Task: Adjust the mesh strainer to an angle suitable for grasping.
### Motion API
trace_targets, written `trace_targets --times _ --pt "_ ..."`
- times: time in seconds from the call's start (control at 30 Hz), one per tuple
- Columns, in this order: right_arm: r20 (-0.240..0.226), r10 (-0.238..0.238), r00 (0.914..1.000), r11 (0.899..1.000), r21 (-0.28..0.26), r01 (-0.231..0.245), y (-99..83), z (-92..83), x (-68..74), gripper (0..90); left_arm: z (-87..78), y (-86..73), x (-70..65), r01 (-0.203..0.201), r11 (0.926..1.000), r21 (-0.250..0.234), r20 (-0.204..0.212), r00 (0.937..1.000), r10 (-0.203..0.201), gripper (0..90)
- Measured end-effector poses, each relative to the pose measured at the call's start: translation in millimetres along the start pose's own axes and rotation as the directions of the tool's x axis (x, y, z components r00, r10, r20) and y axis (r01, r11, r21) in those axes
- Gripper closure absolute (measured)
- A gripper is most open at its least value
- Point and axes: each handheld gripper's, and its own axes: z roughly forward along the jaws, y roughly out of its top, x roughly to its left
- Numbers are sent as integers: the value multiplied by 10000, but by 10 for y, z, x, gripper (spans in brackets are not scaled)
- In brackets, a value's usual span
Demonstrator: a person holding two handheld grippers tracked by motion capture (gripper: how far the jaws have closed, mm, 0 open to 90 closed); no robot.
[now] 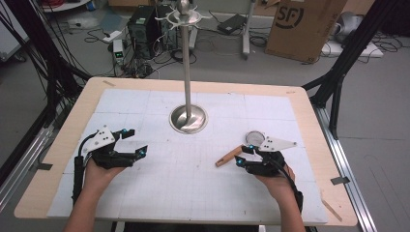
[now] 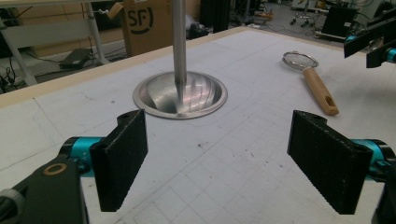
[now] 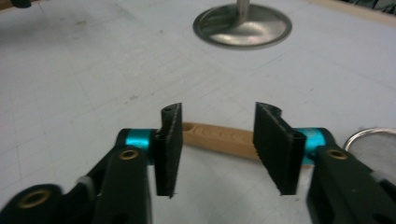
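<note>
A small strainer [image 1: 253, 137] with a metal mesh bowl and a wooden handle [image 1: 228, 156] lies on the white mat, right of centre. My right gripper [image 1: 240, 155] sits at the handle's near side. In the right gripper view its jaws [image 3: 219, 114] stand partly apart, with the handle [image 3: 219, 139] lying crosswise in the gap and neither pad touching it. The strainer's rim [image 3: 373, 135] shows at the right edge. My left gripper [image 1: 136, 141] rests at the left of the mat, wide open [image 2: 219, 158] with nothing between the jaws. From there the strainer [image 2: 308, 77] lies far off.
A tall metal pole stand [image 1: 187, 72] with hooks at its top rises from a round dished base [image 1: 188, 120] at the mat's back centre. The wooden table edge [image 1: 58, 145] frames the mat. Cables, a computer and a cardboard box [image 1: 302, 24] lie on the floor beyond.
</note>
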Motion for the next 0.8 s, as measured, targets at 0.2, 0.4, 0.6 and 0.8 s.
trace_targets --times 0.2,0.4,0.6,0.8 --pt "-180 290 9994 9968 752 -276 -32 97 35 703 9 -4 -5 5 10000 67 2 10000 -5 208" --pt "-485 -58 9988 9896 1431 127 -52 269 128 854 13 -5 -5 -17 9999 108 29 10000 17 208" --pt "-285 139 9995 9887 1495 -95 -54 332 133 884 27 -13 -16 30 9998 189 87 10000 -32 209" --pt "-200 180 9996 9867 1616 -146 -59 393 114 895 45 -20 -26 58 9997 242 98 9999 -60 209"
